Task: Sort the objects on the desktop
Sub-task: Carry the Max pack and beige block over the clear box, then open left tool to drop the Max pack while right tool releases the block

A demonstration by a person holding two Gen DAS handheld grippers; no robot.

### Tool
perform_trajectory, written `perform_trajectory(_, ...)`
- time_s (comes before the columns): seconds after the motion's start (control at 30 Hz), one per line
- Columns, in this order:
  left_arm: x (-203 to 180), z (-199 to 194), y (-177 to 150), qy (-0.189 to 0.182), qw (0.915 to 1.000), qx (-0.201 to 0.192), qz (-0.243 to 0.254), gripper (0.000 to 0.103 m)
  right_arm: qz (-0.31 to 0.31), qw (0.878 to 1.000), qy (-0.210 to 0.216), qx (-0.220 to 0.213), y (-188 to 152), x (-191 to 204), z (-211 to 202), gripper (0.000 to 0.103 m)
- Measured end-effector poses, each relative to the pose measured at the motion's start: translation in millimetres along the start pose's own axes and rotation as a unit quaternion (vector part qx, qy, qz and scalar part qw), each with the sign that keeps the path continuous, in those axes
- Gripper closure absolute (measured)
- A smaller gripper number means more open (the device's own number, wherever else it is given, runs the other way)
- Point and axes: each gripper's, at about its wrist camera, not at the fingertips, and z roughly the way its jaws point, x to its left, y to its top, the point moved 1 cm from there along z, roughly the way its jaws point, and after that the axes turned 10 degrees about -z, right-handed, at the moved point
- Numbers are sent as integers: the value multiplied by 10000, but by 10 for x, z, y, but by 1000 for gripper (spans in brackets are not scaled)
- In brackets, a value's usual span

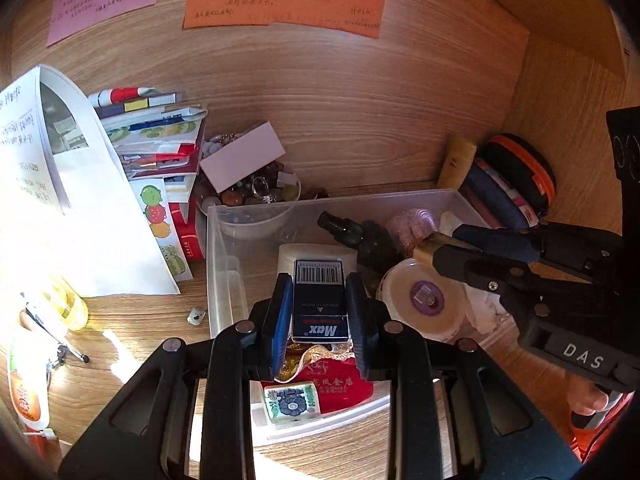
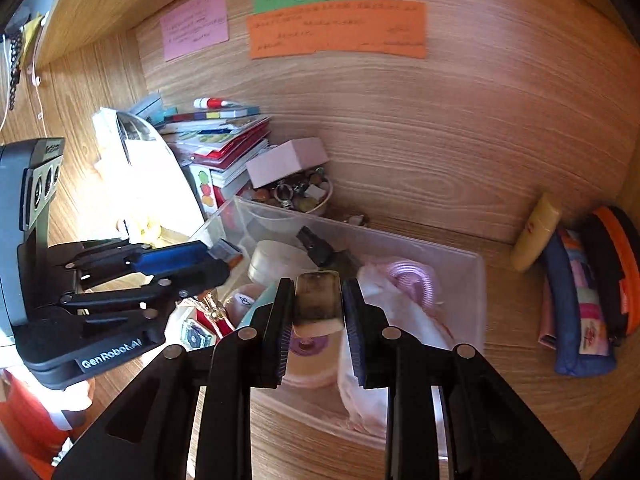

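Observation:
My left gripper (image 1: pixel 319 304) is shut on a dark blue "Max" staple box (image 1: pixel 319 306) and holds it above the clear plastic bin (image 1: pixel 216 248). My right gripper (image 2: pixel 318 304) is shut on a small shiny metal case (image 2: pixel 318 300), also over the clear plastic bin (image 2: pixel 472 280). In the left wrist view the right gripper (image 1: pixel 430 250) reaches in from the right with the brass-coloured case (image 1: pixel 426 246) at its tips. In the right wrist view the left gripper (image 2: pixel 222 258) comes in from the left. The bin holds a round tin (image 1: pixel 426 300), a dark spray bottle (image 1: pixel 352 232), a red pouch (image 1: pixel 336 384) and a mahjong tile (image 1: pixel 291 402).
A leaning stack of papers and sticker sheets (image 1: pixel 152 148) and a bowl of beads (image 1: pixel 260 188) stand left behind the bin. A pencil pouch (image 2: pixel 580 300), an orange-rimmed case (image 2: pixel 616 264) and a cream tube (image 2: pixel 536 236) lie to the right. Sticky notes (image 2: pixel 336 28) hang on the wooden back wall.

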Motion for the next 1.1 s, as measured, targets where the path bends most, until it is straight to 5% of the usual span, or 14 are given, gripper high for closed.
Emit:
perform_trajectory(0.2,36,120,-38,-51,9999,164,-11,76,16,9995,282,173,-67,62,230,81)
perform_trajectory(0.6,63,93,-54,-22,9999,126,44,73,-417,9987,-124,262,-145,194,262,78)
perform_trajectory(0.77,128,47,-57,-38,9999,80,-52,66,-508,9983,-166,242,-131,215,223,61)
perform_trajectory(1.1,145,-155,19,-142,9997,-179,-63,48,-521,9979,-389,-3,-37,216,-31,44)
